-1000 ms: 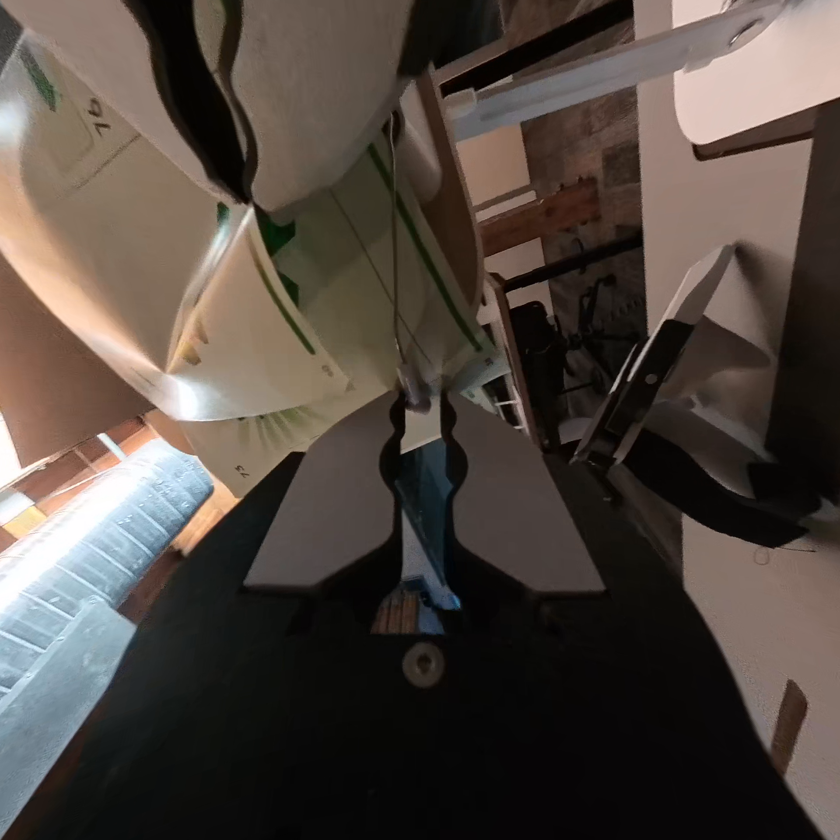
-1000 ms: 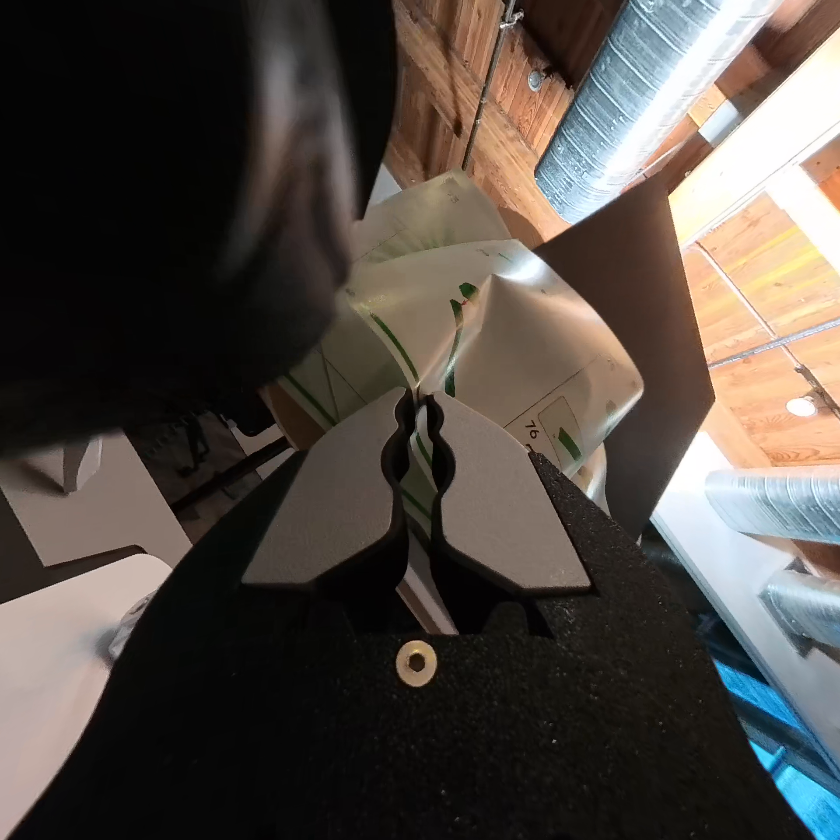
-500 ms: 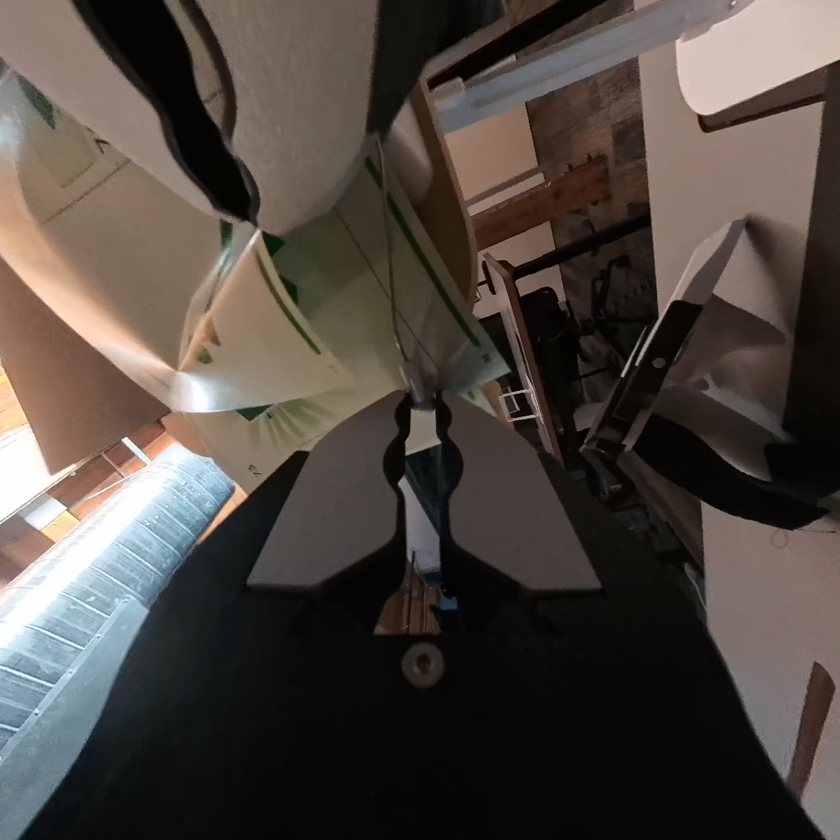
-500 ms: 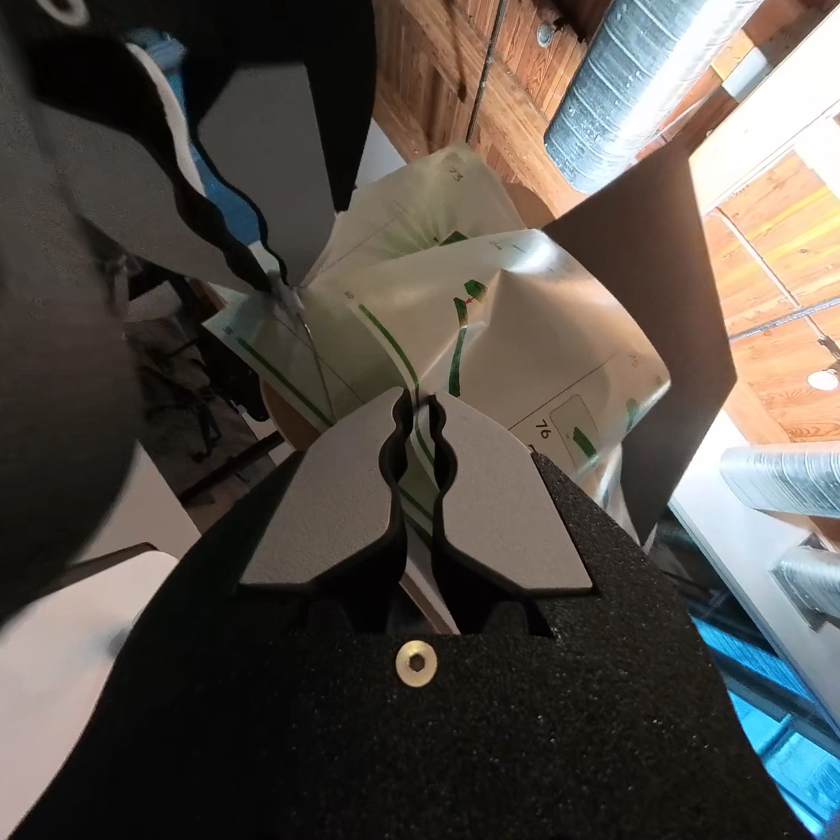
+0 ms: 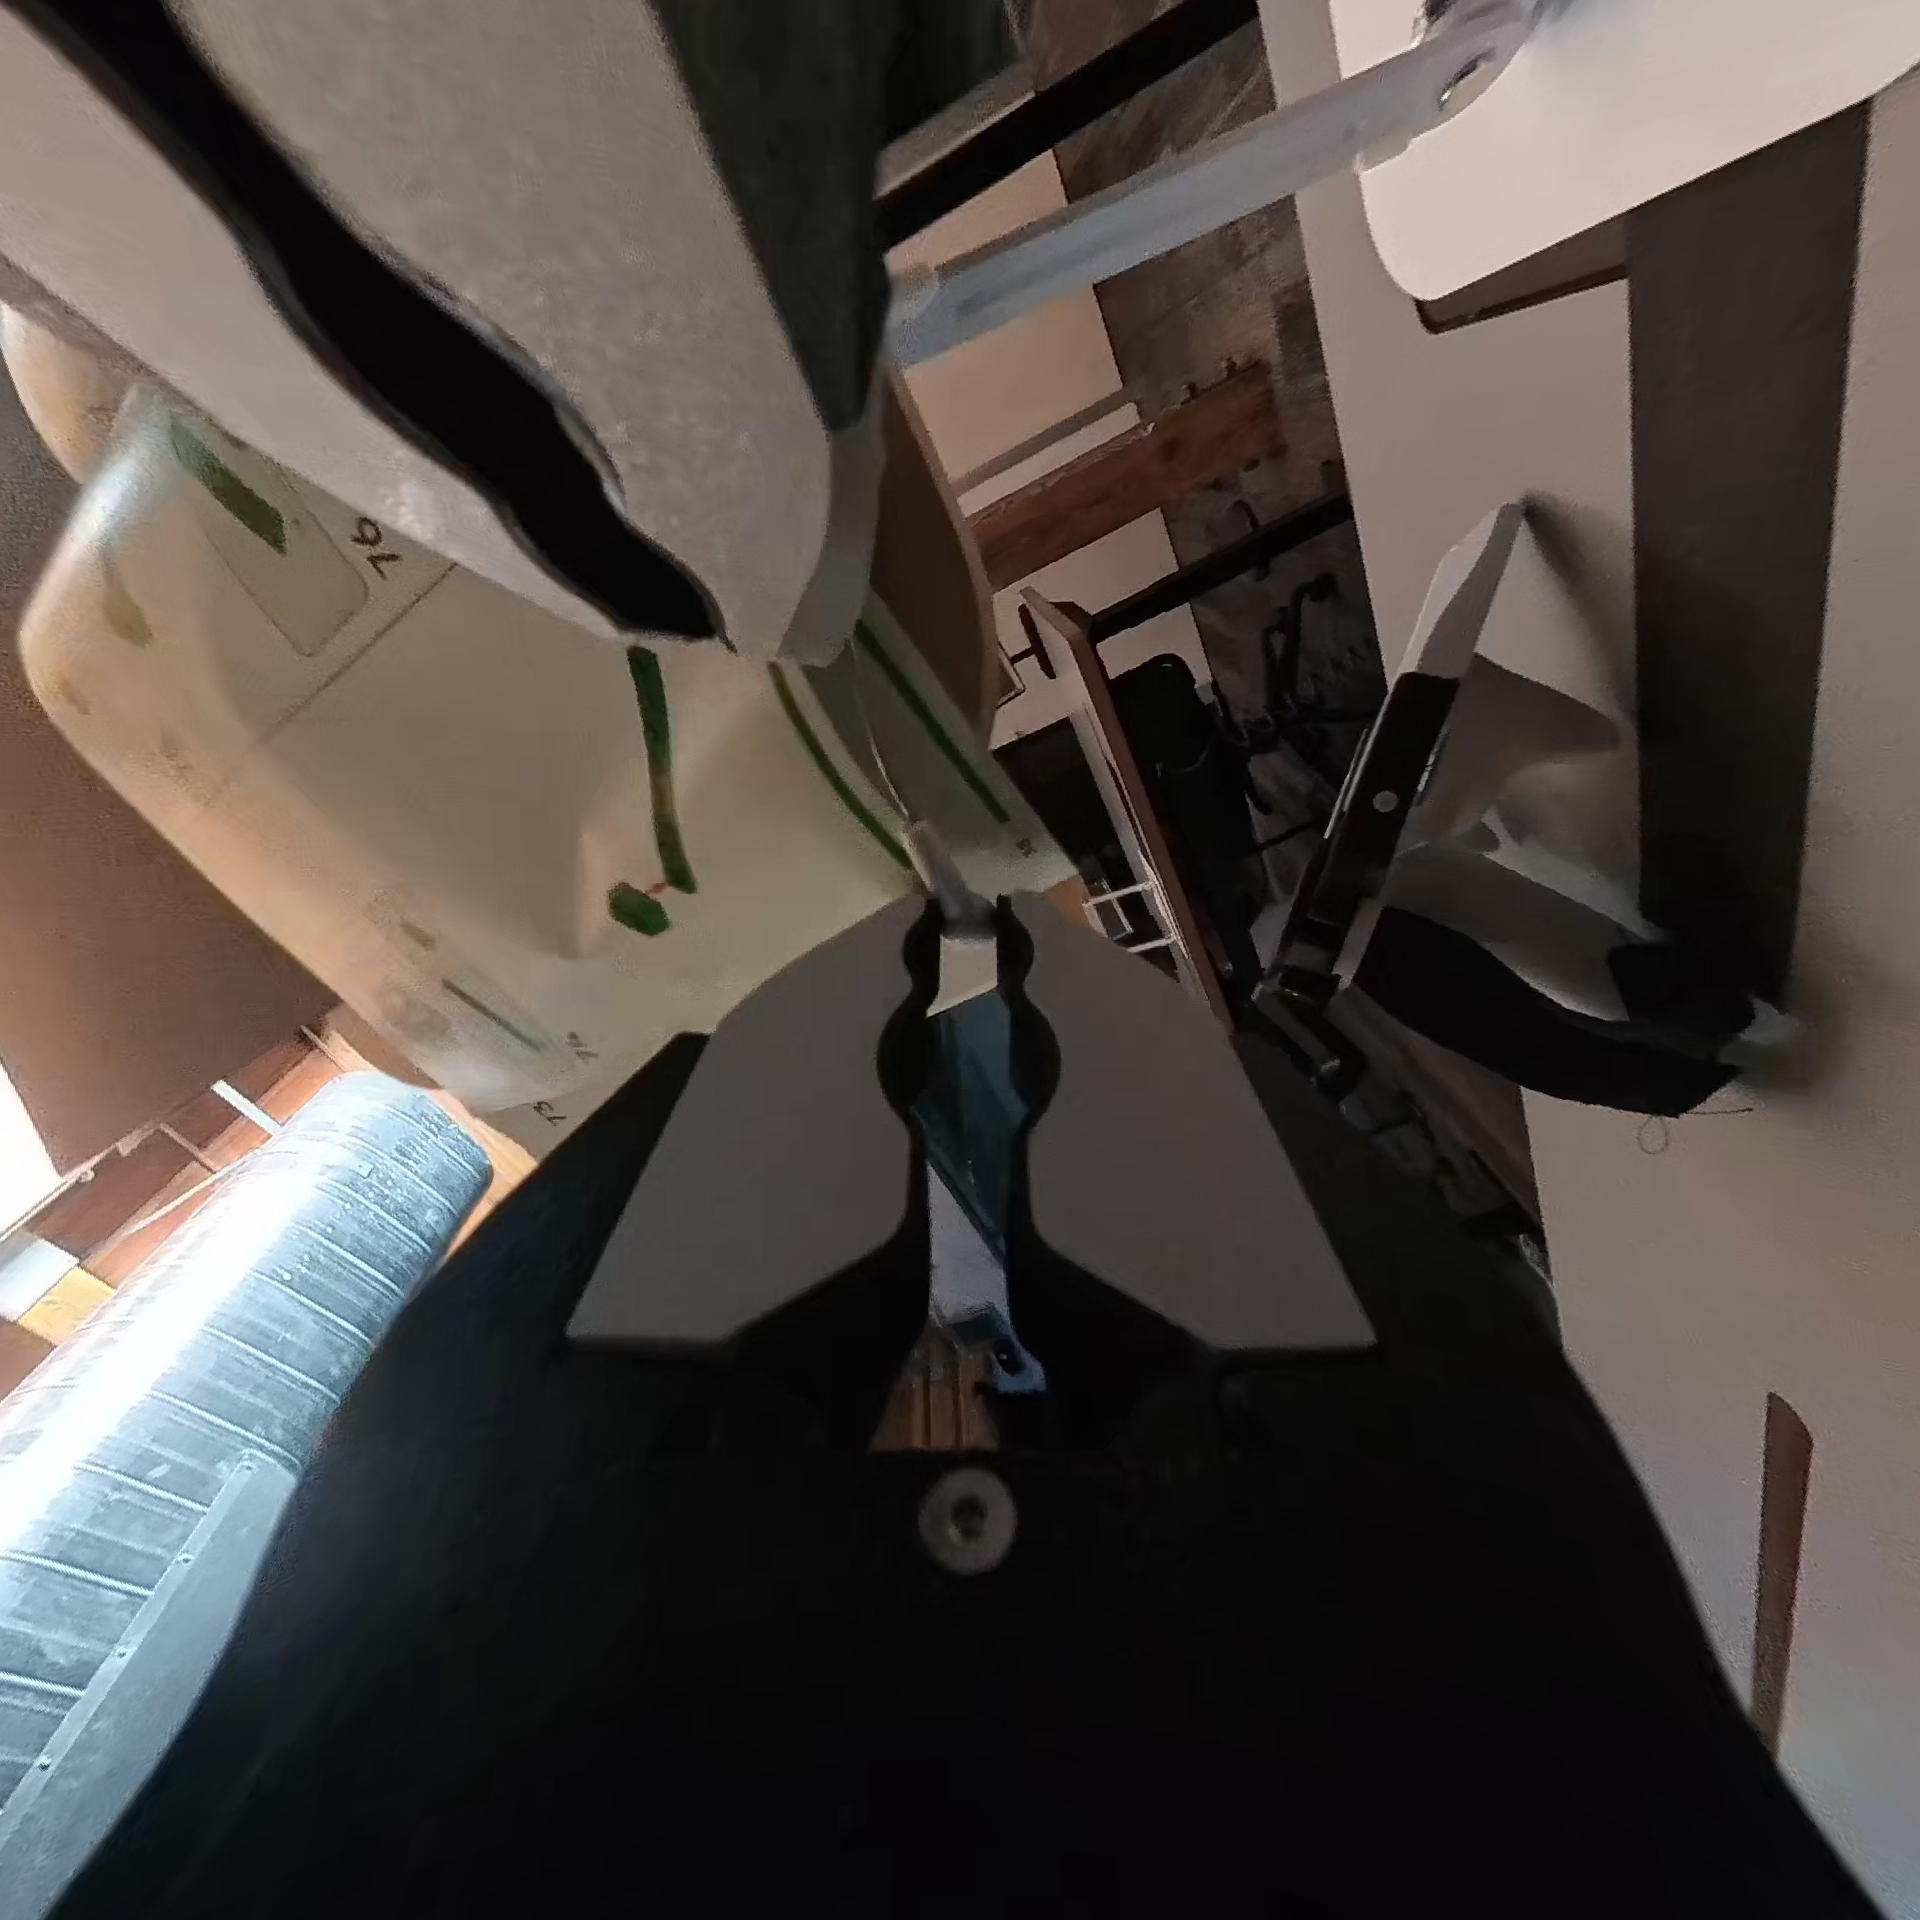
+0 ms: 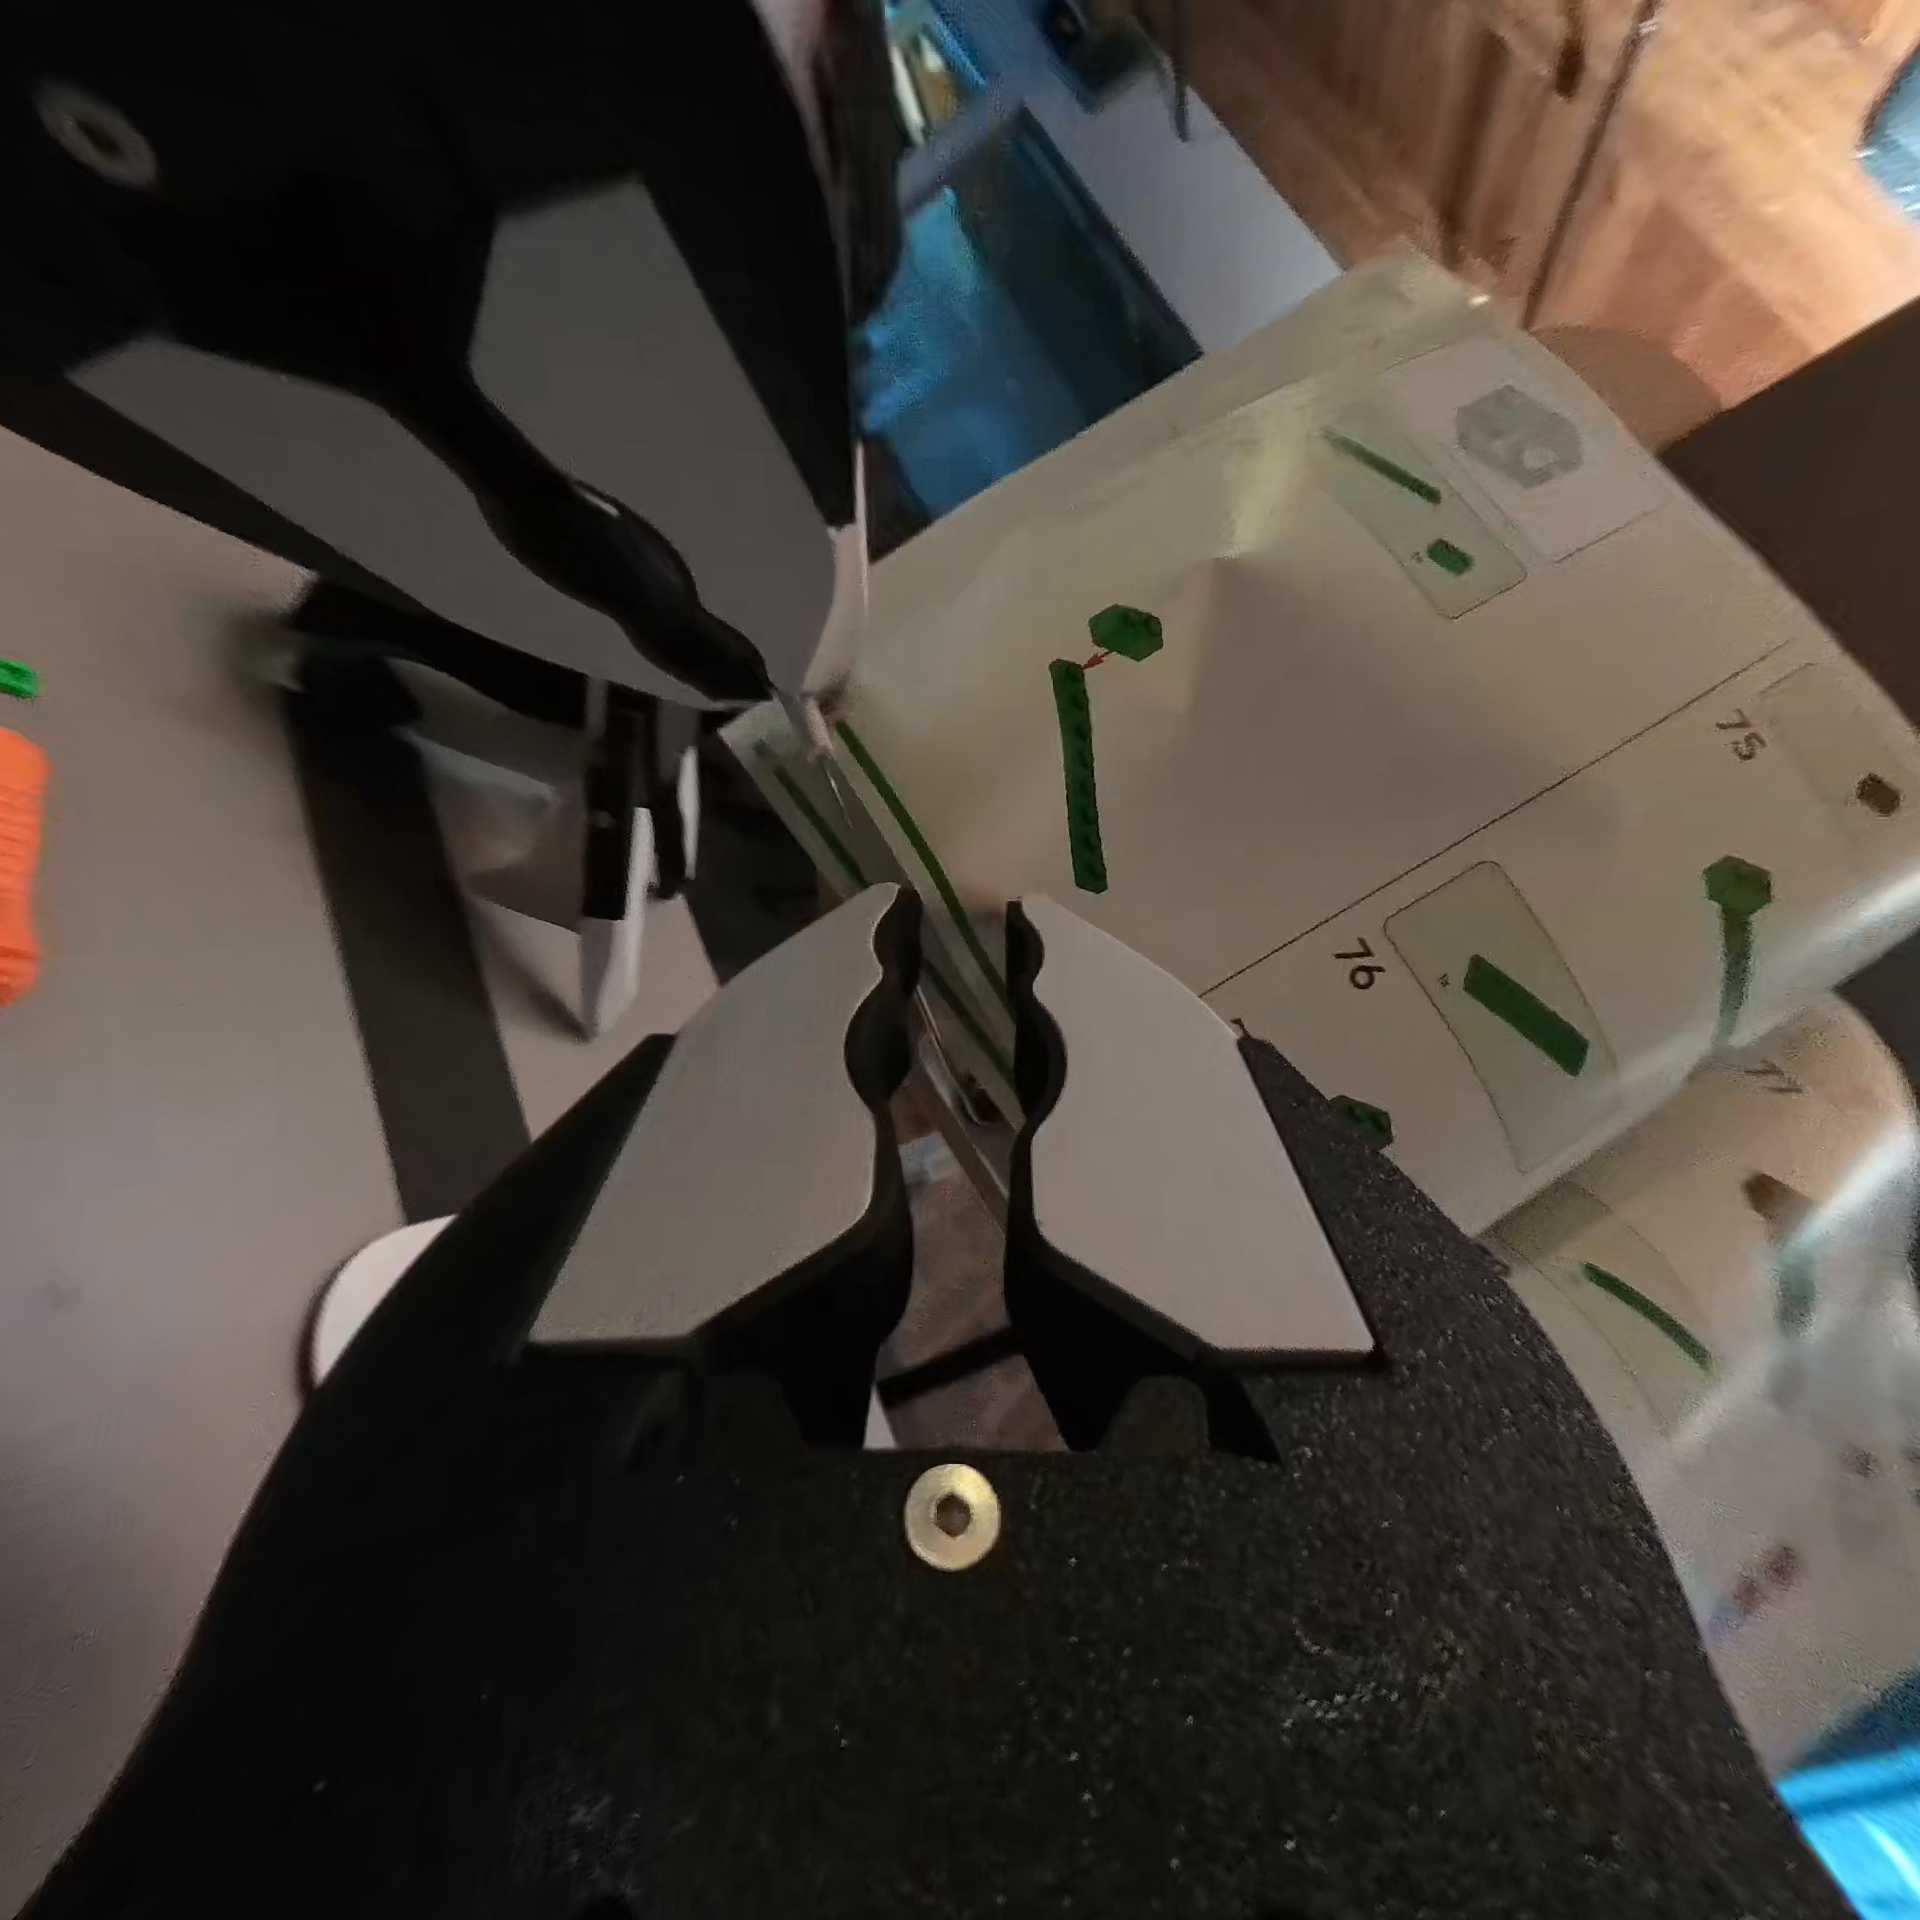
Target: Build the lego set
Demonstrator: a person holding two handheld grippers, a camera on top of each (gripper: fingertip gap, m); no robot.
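I hold the white Lego instruction booklet (image 5: 416, 831) in the air between both grippers. Its open pages (image 6: 1351, 779) show green brick drawings and fan out up and to the right. My left gripper (image 5: 961, 914) is shut on the booklet's corner at the spine. It also shows in the right wrist view (image 6: 790, 696), pinching that corner. My right gripper (image 6: 963, 914) has the booklet's fold between its jaws, a small gap apart. It also shows close in the left wrist view (image 5: 727, 634), at the top left.
A white table (image 6: 156, 1039) with dark bands lies at the left. An orange object (image 6: 16, 862) and a small green piece (image 6: 16, 677) sit at its left edge. A black-and-white clip stand (image 6: 613, 831) stands on it, and also shows in the left wrist view (image 5: 1382, 831). A silver duct (image 5: 208, 1299) runs behind. The tips of one gripper are about 6 cm away from the tips of the other.
Both grippers have swung round with the booklet, so the right wrist view faces the table instead of the ceiling. The pages have fallen further open. The right jaws stand slightly wider apart.
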